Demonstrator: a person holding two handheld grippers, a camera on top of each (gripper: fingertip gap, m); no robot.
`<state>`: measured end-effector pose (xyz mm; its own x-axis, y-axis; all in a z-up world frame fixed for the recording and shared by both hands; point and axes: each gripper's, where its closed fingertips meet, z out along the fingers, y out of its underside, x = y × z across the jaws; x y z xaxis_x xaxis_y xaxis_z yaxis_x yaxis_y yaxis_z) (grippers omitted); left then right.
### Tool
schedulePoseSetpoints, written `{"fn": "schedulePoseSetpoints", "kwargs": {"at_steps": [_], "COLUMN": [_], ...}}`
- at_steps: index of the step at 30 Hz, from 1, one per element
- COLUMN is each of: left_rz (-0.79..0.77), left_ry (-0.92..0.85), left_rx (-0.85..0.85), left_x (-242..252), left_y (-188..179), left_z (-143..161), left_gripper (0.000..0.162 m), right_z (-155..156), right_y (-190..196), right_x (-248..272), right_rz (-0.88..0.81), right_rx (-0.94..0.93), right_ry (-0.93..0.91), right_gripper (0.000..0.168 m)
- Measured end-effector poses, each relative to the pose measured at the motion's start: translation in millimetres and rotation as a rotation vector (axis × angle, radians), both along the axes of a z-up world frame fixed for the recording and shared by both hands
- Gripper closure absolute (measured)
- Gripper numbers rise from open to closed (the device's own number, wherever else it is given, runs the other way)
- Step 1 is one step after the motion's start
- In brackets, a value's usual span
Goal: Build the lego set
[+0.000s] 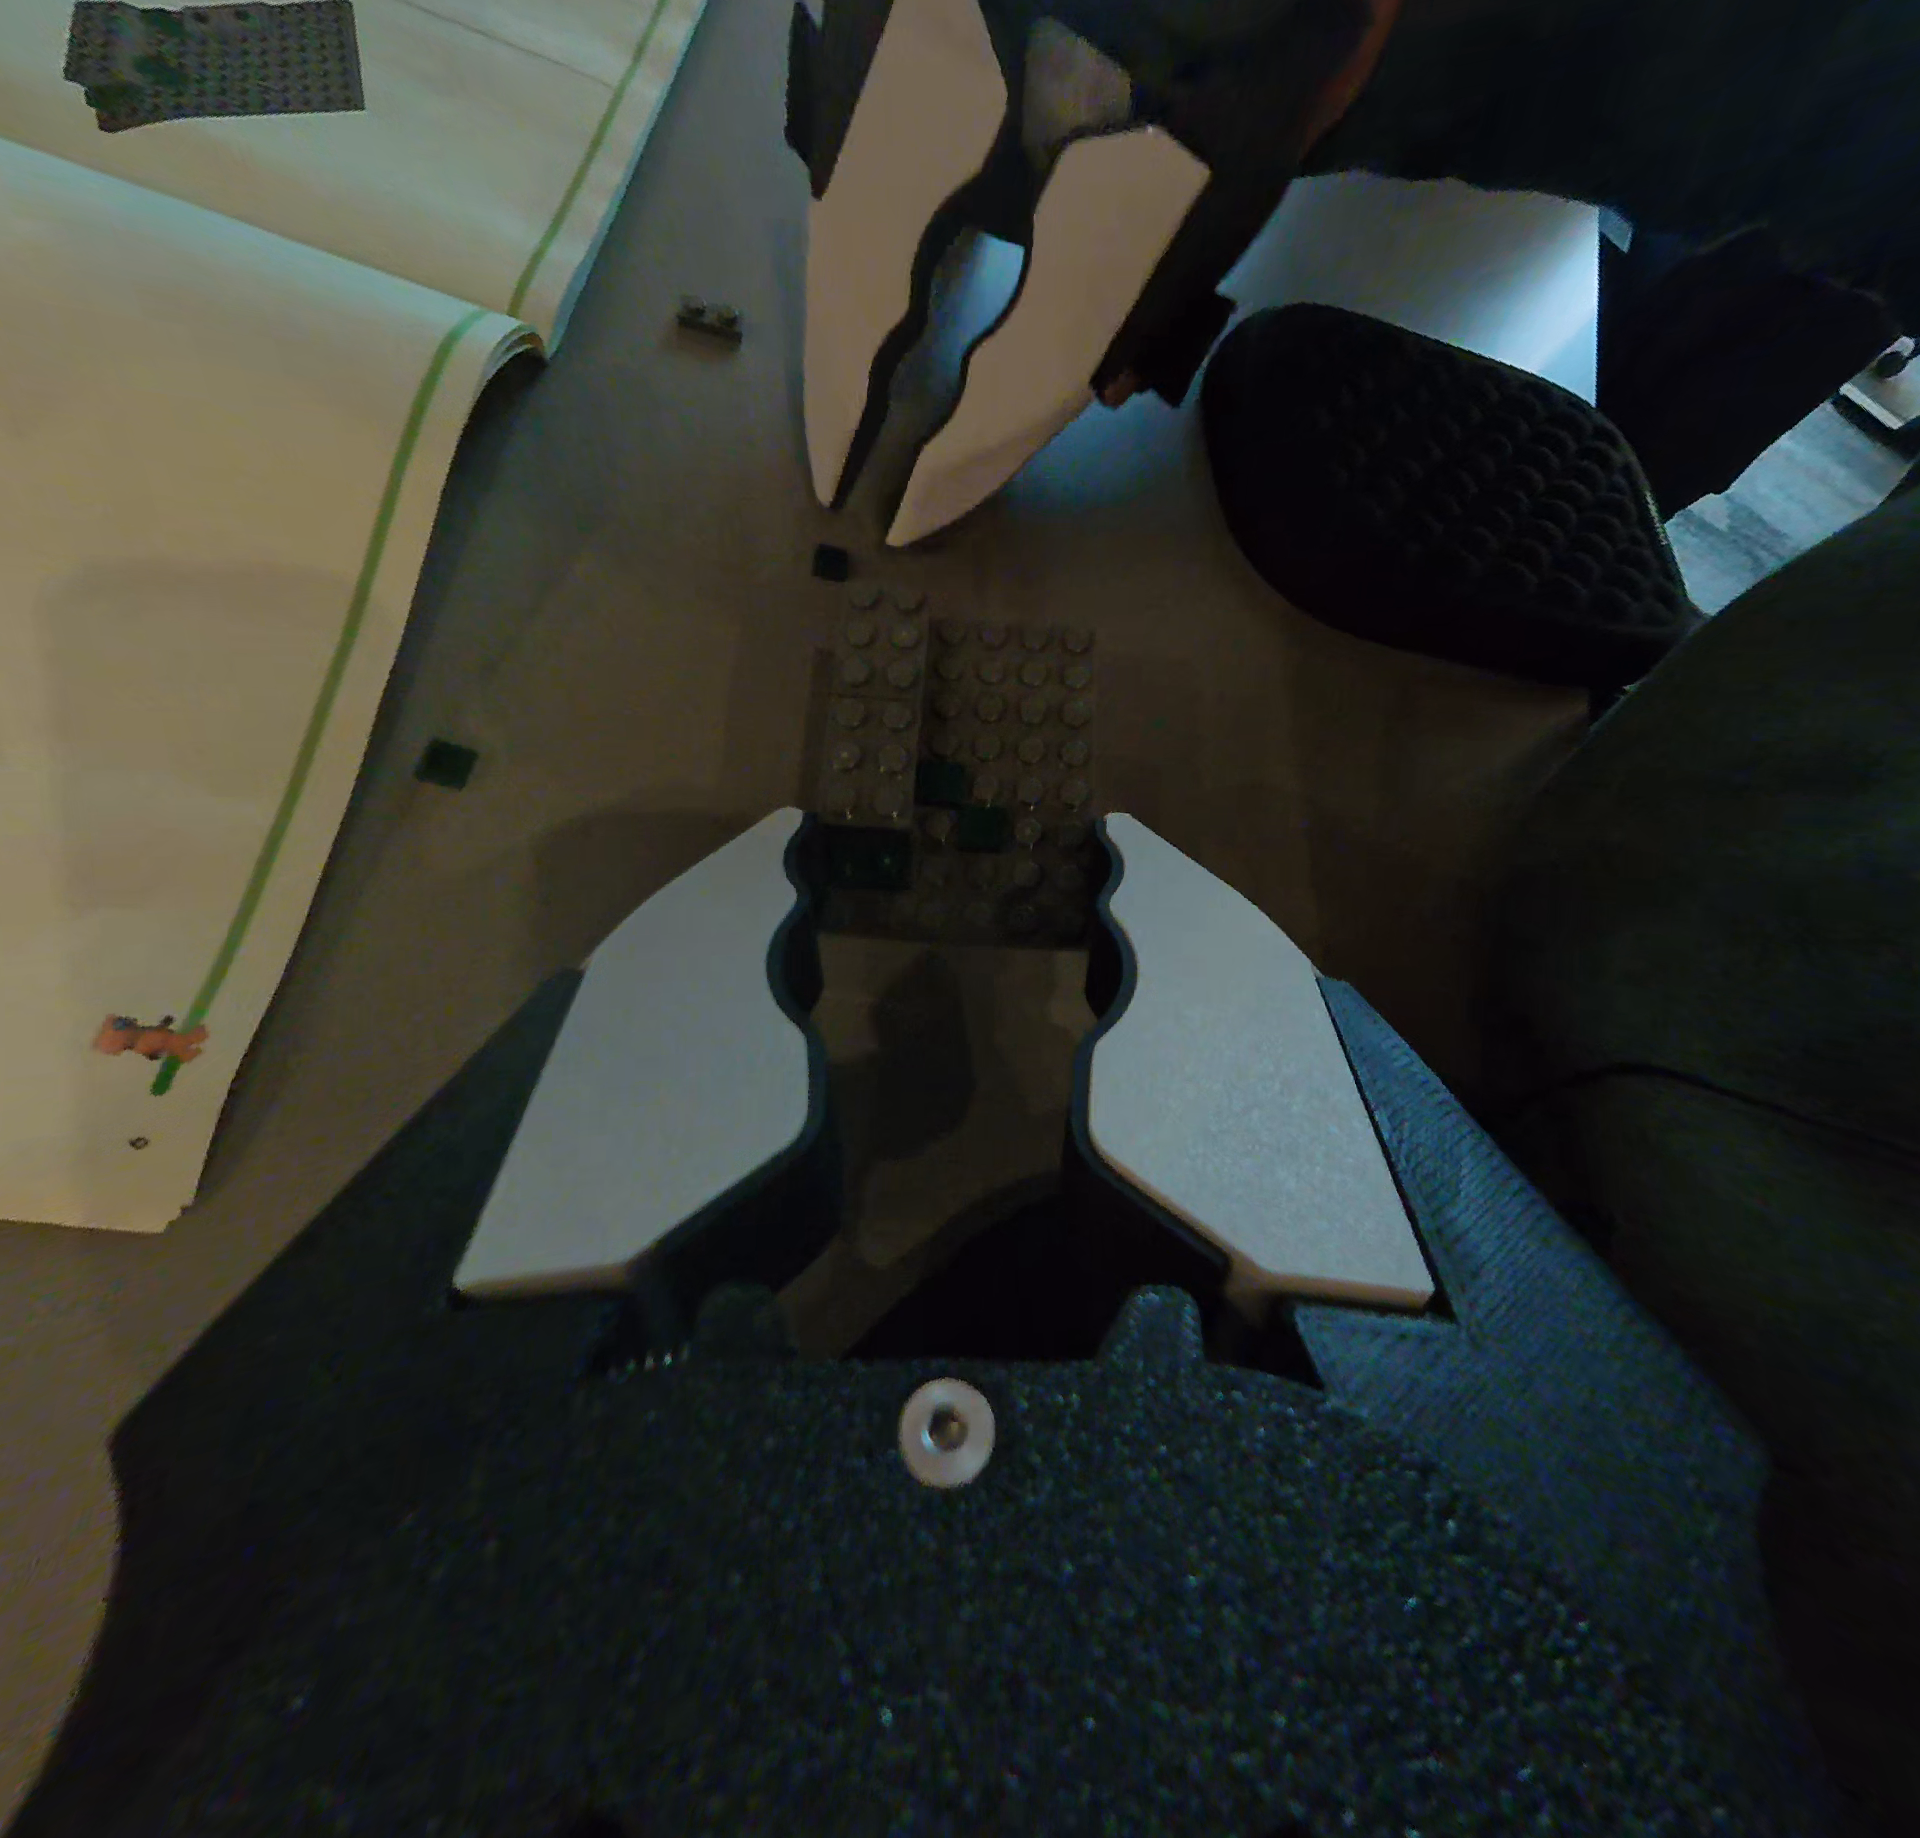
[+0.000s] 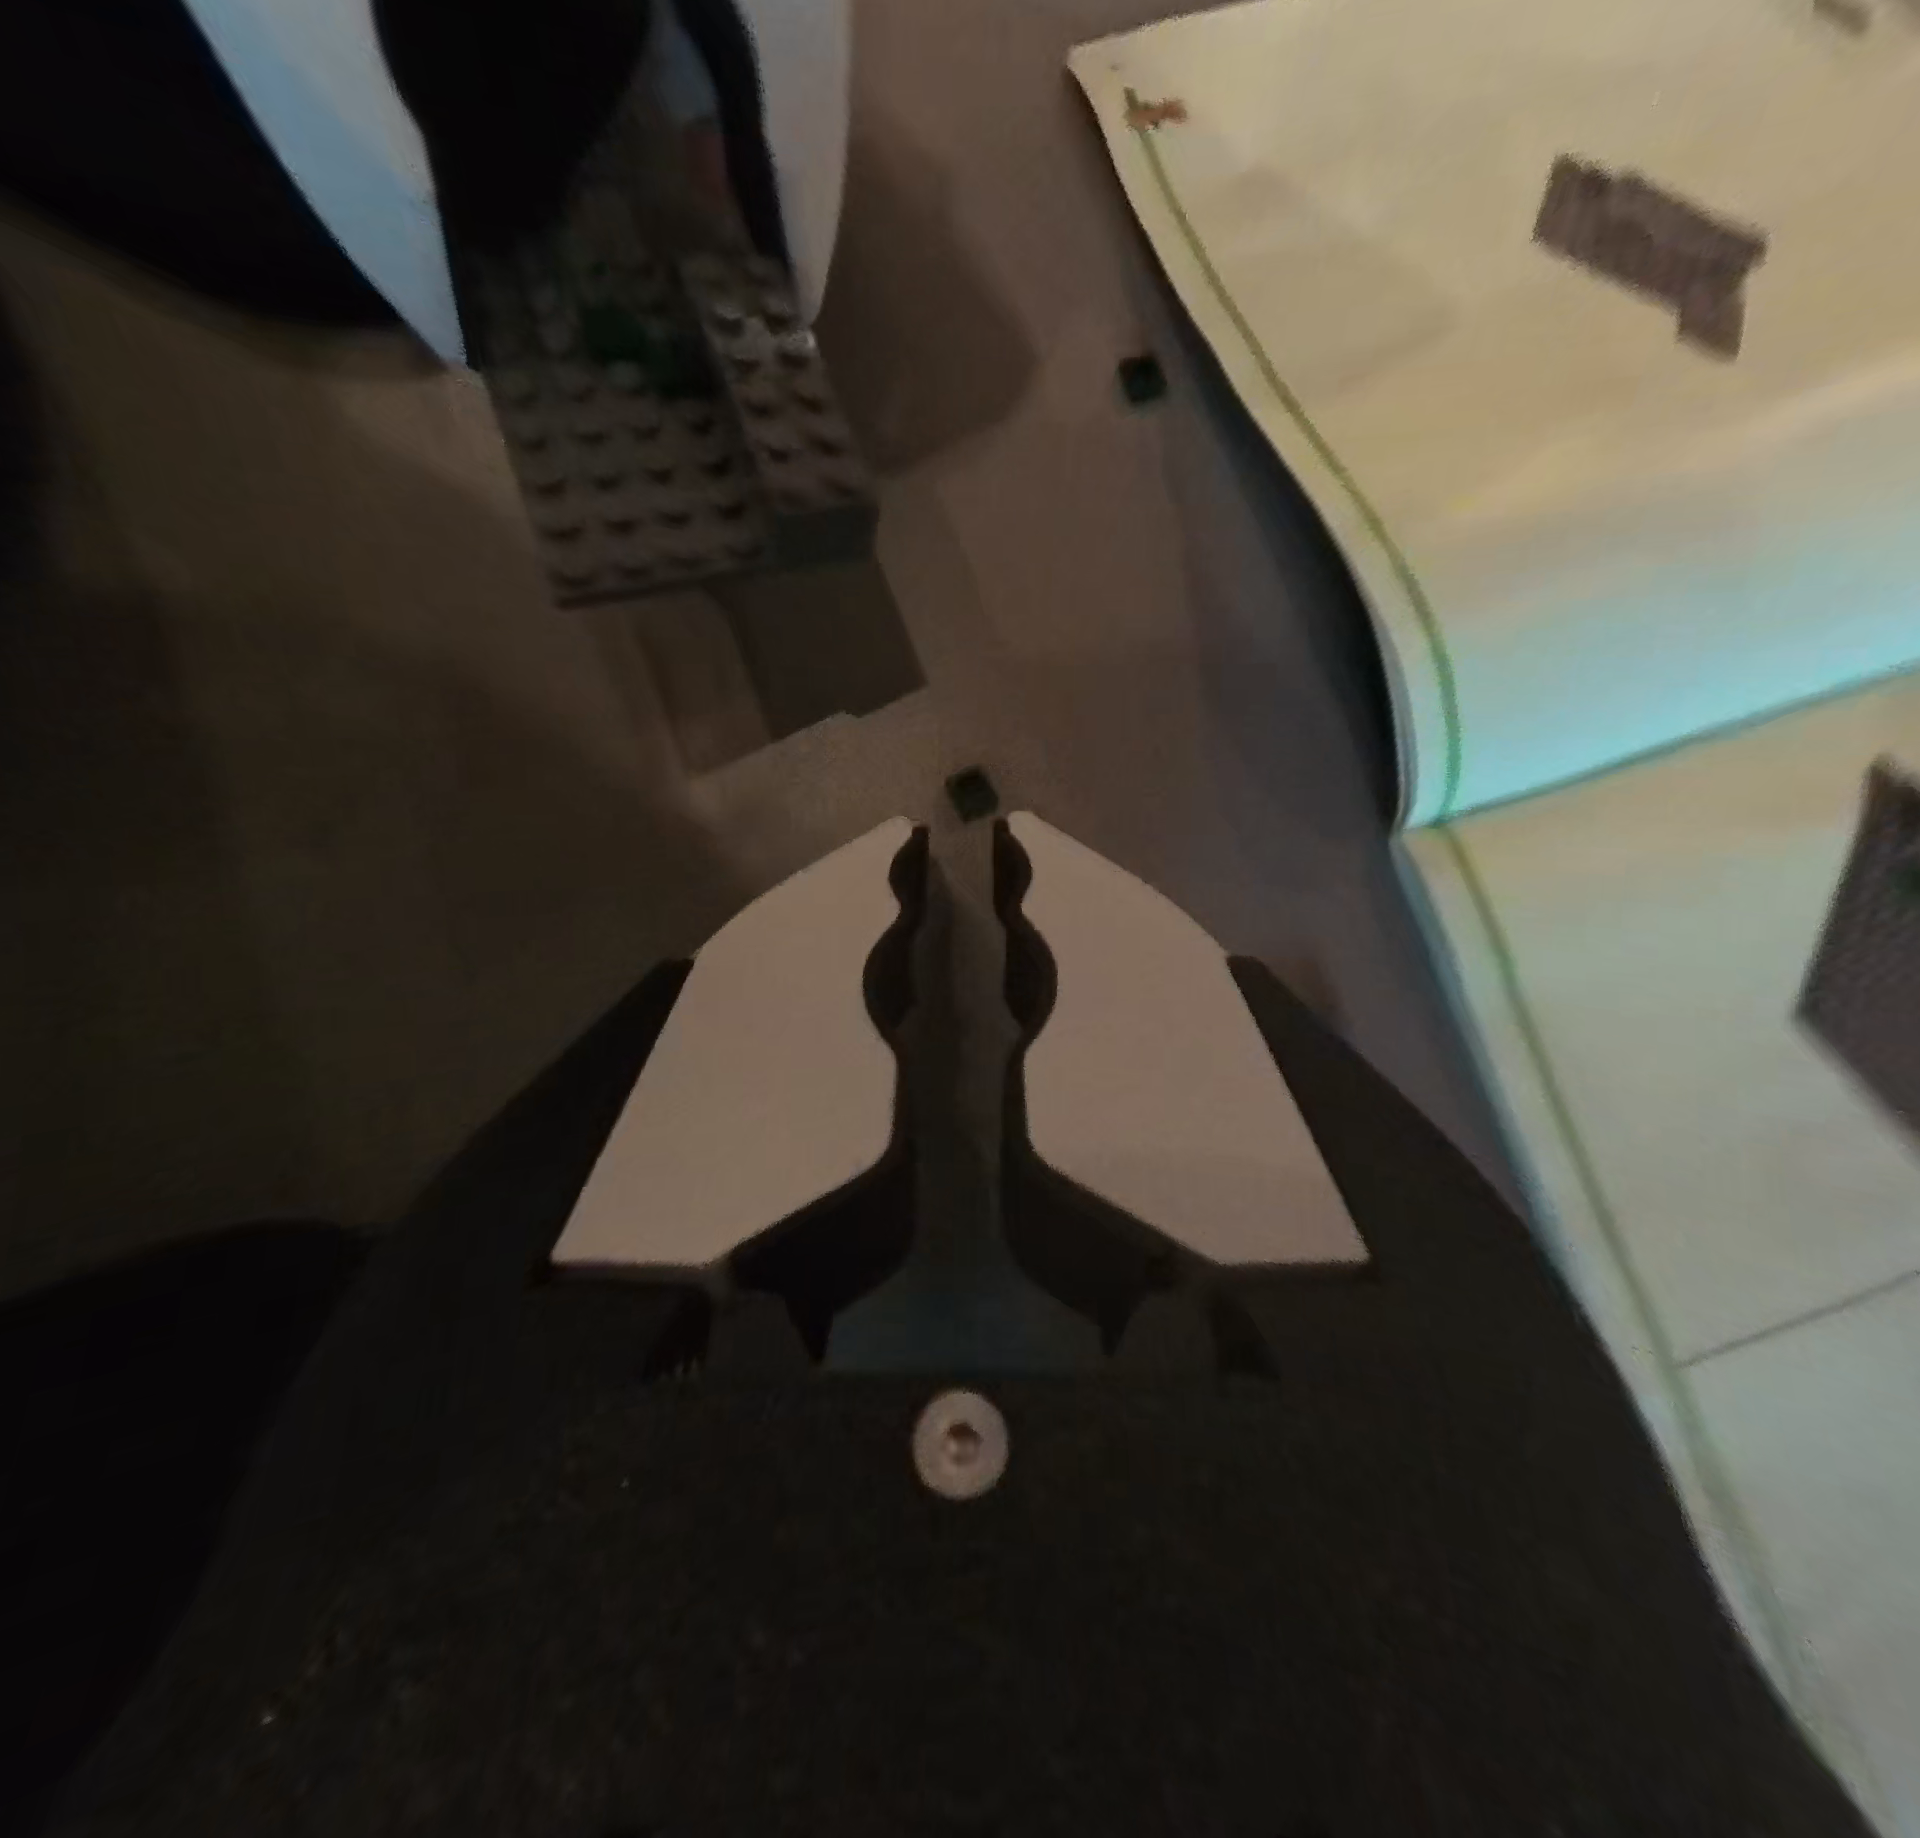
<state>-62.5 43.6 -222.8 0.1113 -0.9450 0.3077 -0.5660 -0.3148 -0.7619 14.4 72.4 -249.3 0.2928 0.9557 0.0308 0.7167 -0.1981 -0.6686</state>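
Observation:
A grey studded baseplate point(image 1: 1023, 708) lies on the grey table. A strip of lighter grey bricks point(image 1: 878, 697) runs along its left side, and small dark green pieces point(image 1: 868, 858) sit near its near end. My left gripper point(image 1: 954, 832) has its jaws closed against both sides of the plate's near end. My right gripper point(image 1: 868, 521) reaches in from the far side. Its jaws stand a narrow gap apart and hold nothing. A tiny dark green piece point(image 1: 829, 562) lies on the table just off its tips, also in the right wrist view point(image 2: 971, 791), ahead of that gripper point(image 2: 958, 830).
An open instruction booklet point(image 1: 208, 541) lies left of the plate. Beside it lie a loose dark green piece point(image 1: 447, 760) and a small grey plate point(image 1: 712, 318). A black mesh pad point(image 1: 1434, 500) and dark fabric point(image 1: 1714, 905) lie to the right. Across from one pair of fingers to the other is roughly 9 cm. Measured from the fingertips, the small grey plate point(image 1: 712, 318) is 7 cm or so from the right gripper and 15 cm from the left.

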Motion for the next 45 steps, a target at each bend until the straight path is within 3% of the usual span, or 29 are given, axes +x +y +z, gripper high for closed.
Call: {"fn": "schedulePoseSetpoints", "kwargs": {"at_steps": [4,14,23,30,37,45], "left_rz": [-0.001,0.004,-0.002,-0.004,-0.005,-0.005], "left_ry": [0.002,-0.006,-0.011,-0.005,0.0,0.005], "left_rx": [0.005,0.003,-0.005,-0.002,-0.003,-0.001], "left_x": [-0.1,-1.2,-1.0,-0.8,-0.6,-0.5], "left_y": [-0.8,-1.1,-1.9,-2.2,-2.4,-2.6], "left_z": [0.1,0.2,0.2,-0.8,-1.8,-2.9], "left_gripper": [0.113,0.112,0.113,0.113,0.112,0.113], "right_z": [-1.8,-5.0,3.3,17.8,1.3,-6.0], "right_y": [3.1,7.4,8.7,7.9,-8.4,12.3], "right_x": [-4.2,-8.8,-8.3,-3.7,4.1,25.2], "right_rz": [0.077,0.124,-0.055,-0.23,-0.255,-0.328], "right_rx": [0.08,0.052,-0.234,-0.674,-0.839,-0.772], "right_ry": [-0.065,-0.113,0.093,0.319,0.204,0.086], "right_gripper": [0.157,0.162,0.167,0.168,0.166,0.163]}}
